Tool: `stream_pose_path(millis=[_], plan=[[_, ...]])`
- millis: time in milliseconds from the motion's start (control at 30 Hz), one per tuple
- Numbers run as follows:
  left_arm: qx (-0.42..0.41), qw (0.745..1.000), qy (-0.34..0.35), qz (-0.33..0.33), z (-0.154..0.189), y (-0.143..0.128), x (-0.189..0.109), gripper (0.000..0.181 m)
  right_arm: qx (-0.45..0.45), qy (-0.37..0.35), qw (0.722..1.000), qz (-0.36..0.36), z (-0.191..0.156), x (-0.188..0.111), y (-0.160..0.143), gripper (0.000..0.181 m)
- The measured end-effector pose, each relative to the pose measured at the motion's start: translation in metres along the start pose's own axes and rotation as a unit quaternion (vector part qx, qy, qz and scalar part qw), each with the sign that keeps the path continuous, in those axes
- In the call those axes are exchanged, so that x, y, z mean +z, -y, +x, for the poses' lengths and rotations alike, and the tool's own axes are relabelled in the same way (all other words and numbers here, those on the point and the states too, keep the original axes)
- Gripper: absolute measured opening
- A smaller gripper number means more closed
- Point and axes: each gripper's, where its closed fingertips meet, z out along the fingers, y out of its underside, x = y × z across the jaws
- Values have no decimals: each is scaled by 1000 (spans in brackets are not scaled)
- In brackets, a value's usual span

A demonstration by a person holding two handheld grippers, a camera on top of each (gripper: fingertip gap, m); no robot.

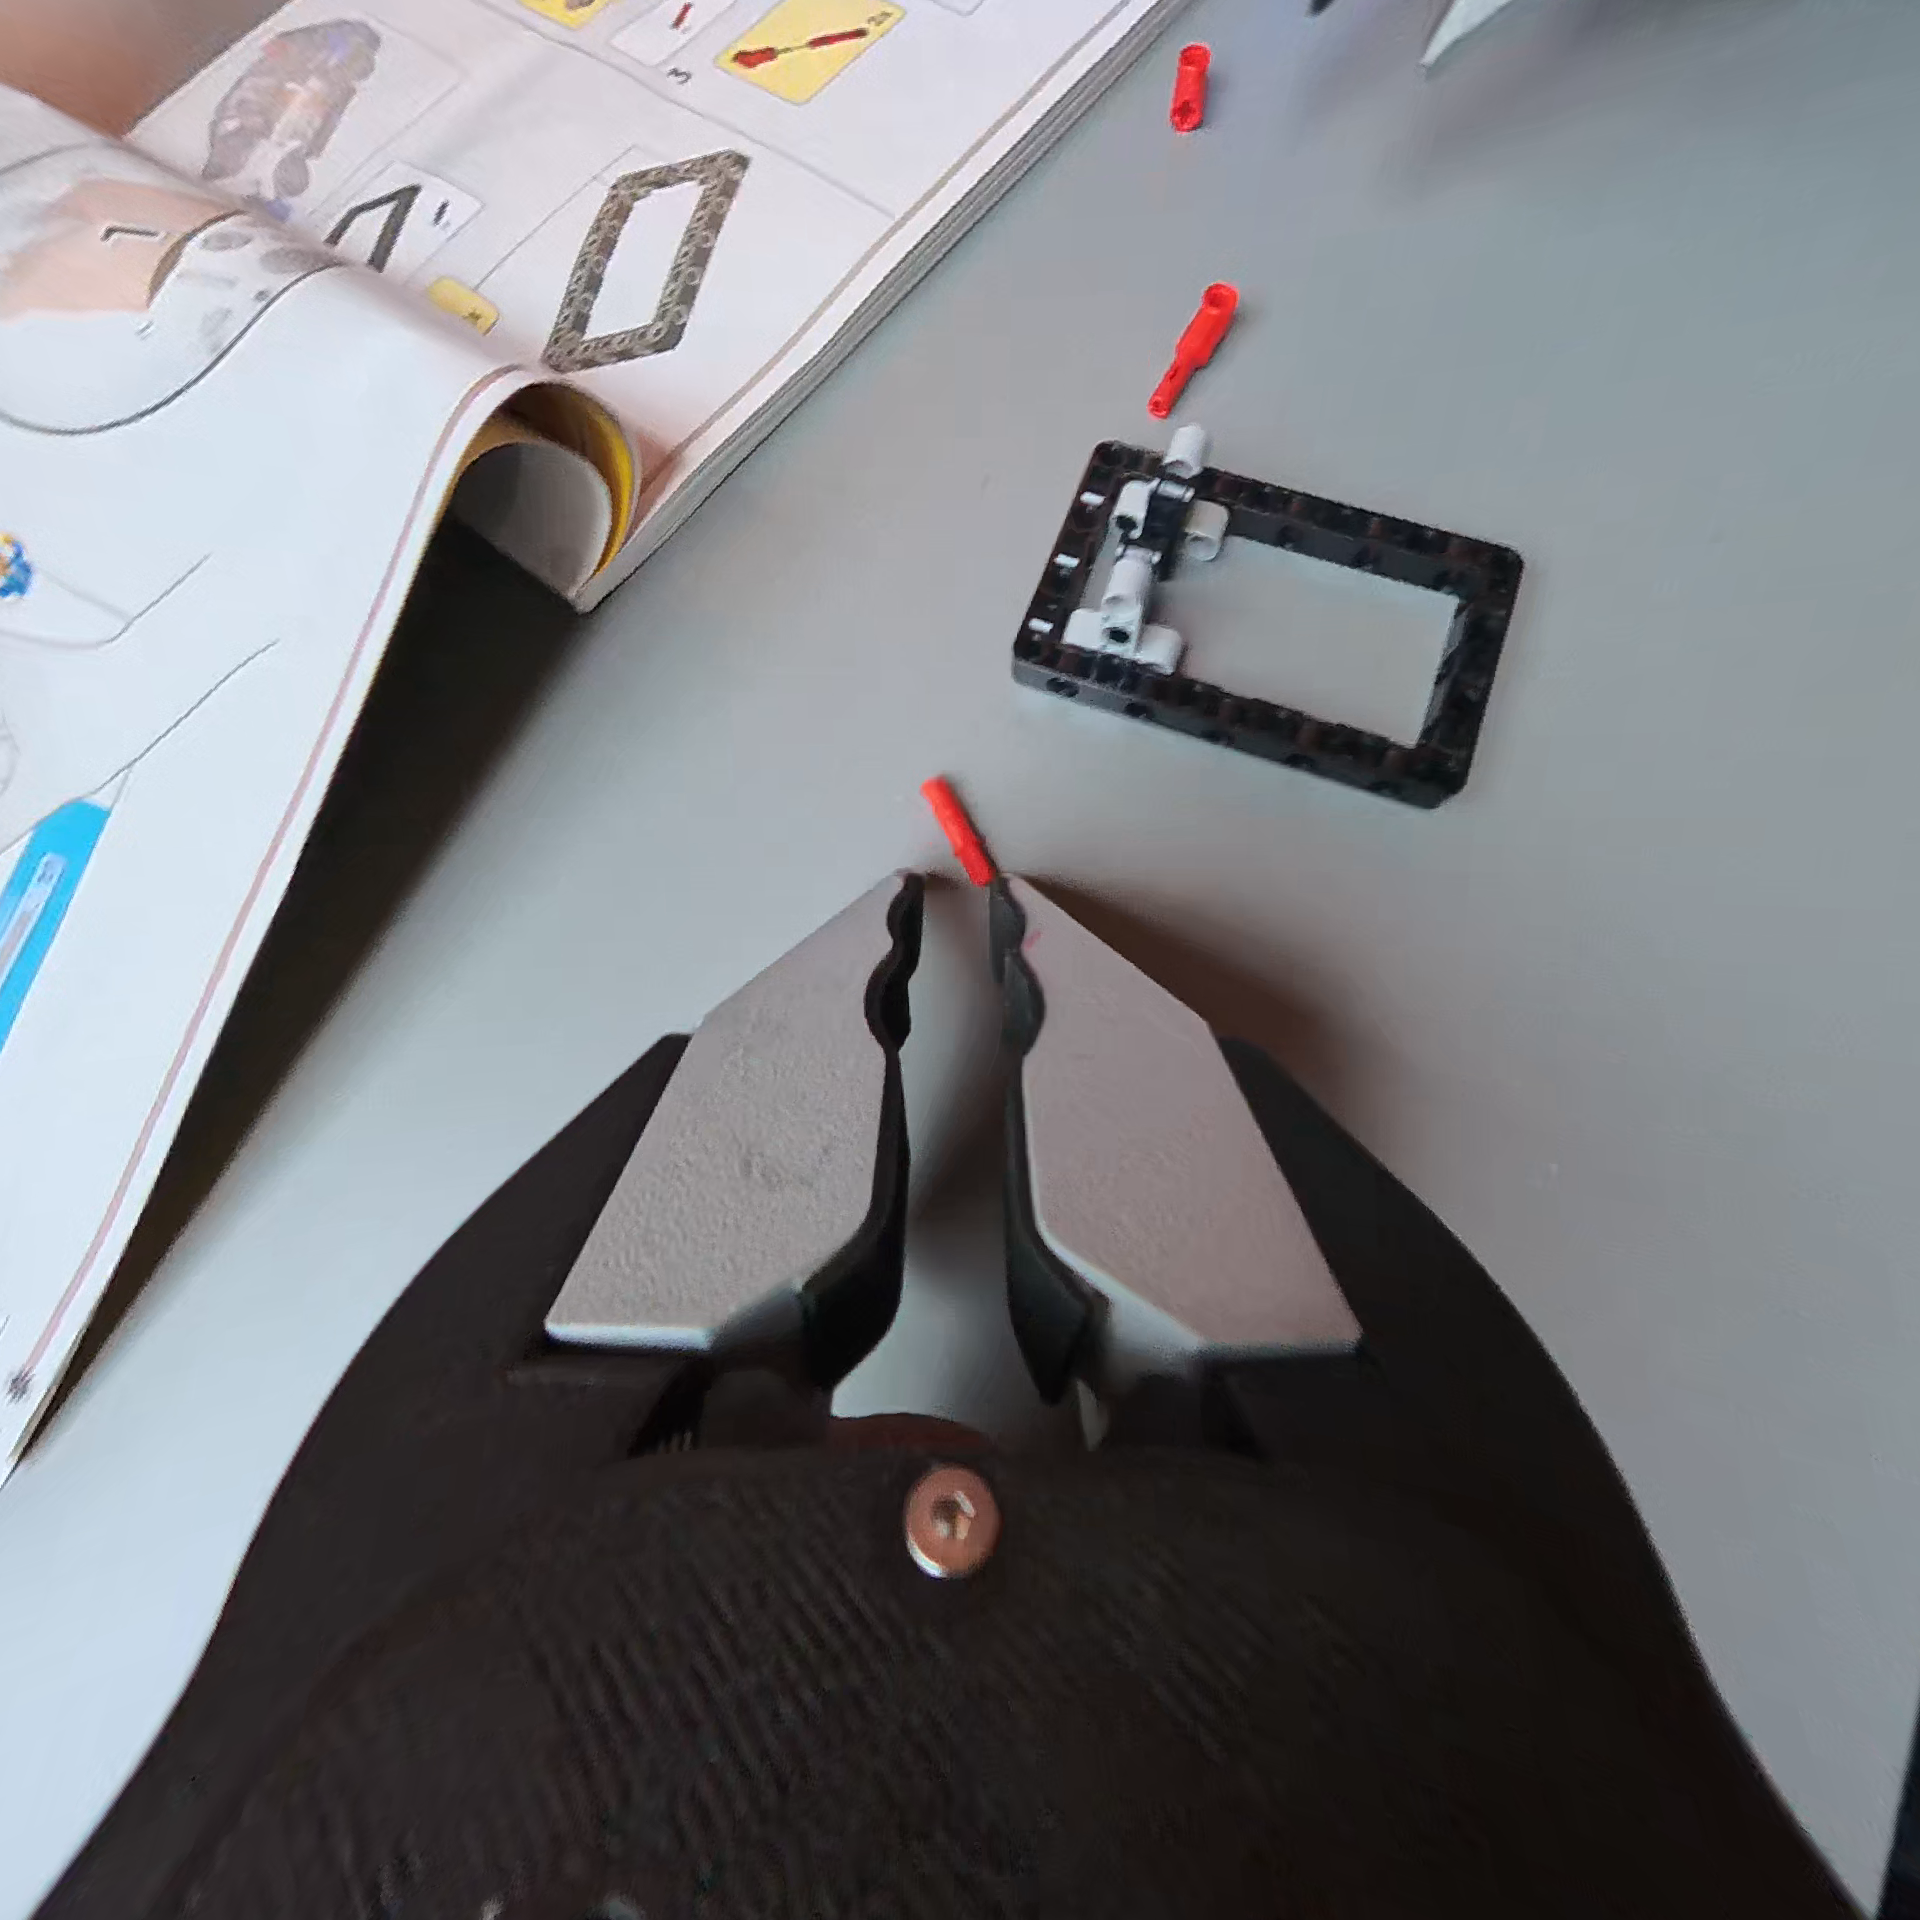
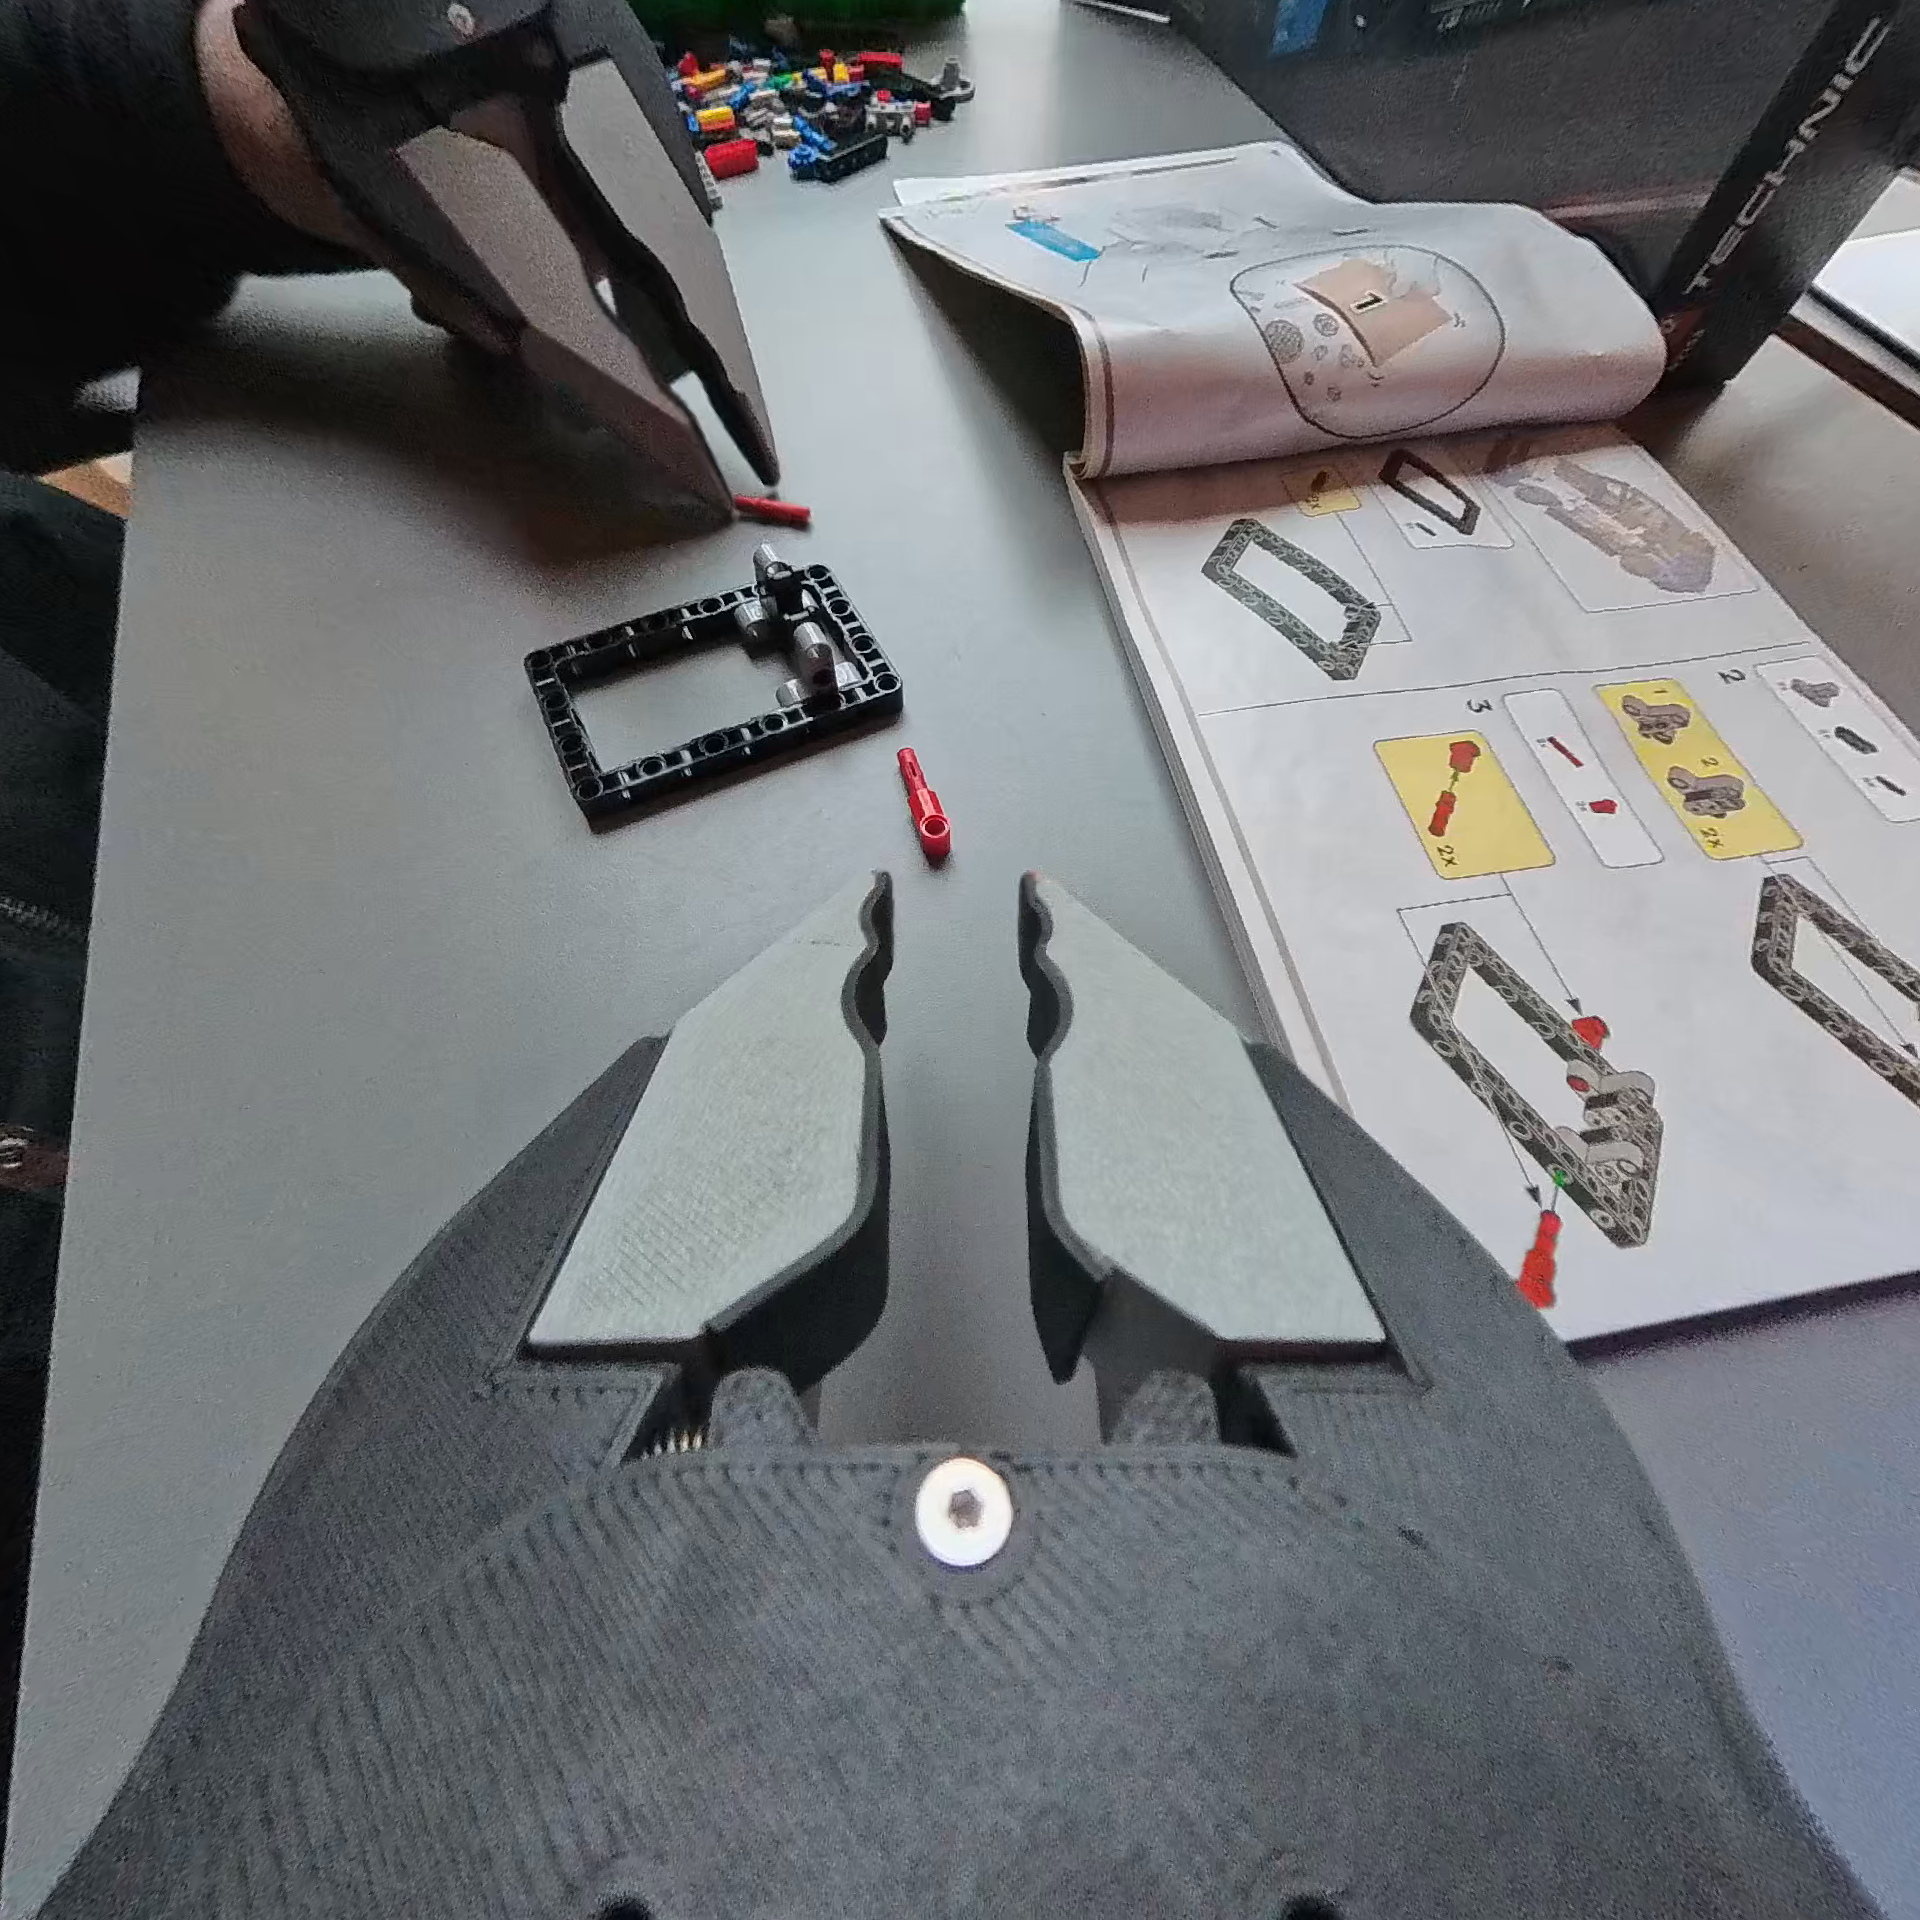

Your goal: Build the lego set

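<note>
A black rectangular frame (image 1: 1247, 727) (image 2: 665, 774) lies flat on the grey table with grey connectors (image 1: 1127, 592) (image 2: 805, 649) fitted at one short end. My left gripper (image 1: 954, 885) (image 2: 750, 497) has its tips down on the table, jaws a narrow gap apart. A short red pin (image 1: 956, 831) (image 2: 774, 510) lies at its tips, touching the right fingertip. My right gripper (image 2: 956, 883) is open and empty, just behind a red pin connector (image 2: 925, 805) (image 1: 1190, 348) next to the frame. Another red connector (image 1: 1190, 88) lies farther off.
An open instruction booklet (image 1: 312, 520) (image 2: 1455, 727) lies beside the work area, one page curled over. A pile of loose coloured pieces (image 2: 821, 104) sits at the far end, with a dark box (image 2: 1766, 156) behind the booklet. A person's dark sleeve (image 2: 104, 208) holds the left gripper. Left tips to right tips: about 20 centimeters. My right gripper's tips are some 5 centimeters from the red connector (image 1: 1190, 88).
</note>
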Motion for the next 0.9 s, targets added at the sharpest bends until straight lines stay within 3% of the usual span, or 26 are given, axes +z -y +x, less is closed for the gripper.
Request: stream_pose_path(millis=[100,233,333,433,600,767,900], plan=[[-7,999,34,-5,-18,-16,-15,6,-17,13,1000,-10,-5,8,1,20],[-40,998,39,-23,-29,-26,-33,40,-38,10,999,-33,-5,23,2,18],[9,1000,10,-2,-5,15,-21,48,-59,16,996,-62,-5,33,-3,19],[93,995,-14,-23,18,44,10,54,-76,24,993,-93,-6,41,-9,22],[125,988,-64,-59,30,48,45,46,-82,32,992,-96,-4,42,-11,22],[114,988,-91,-50,31,48,49,22,-90,57,988,-109,-5,48,-12,9],[106,989,-95,-36,31,48,49,22,-107,44,987,-109,-9,40,-16,4]])
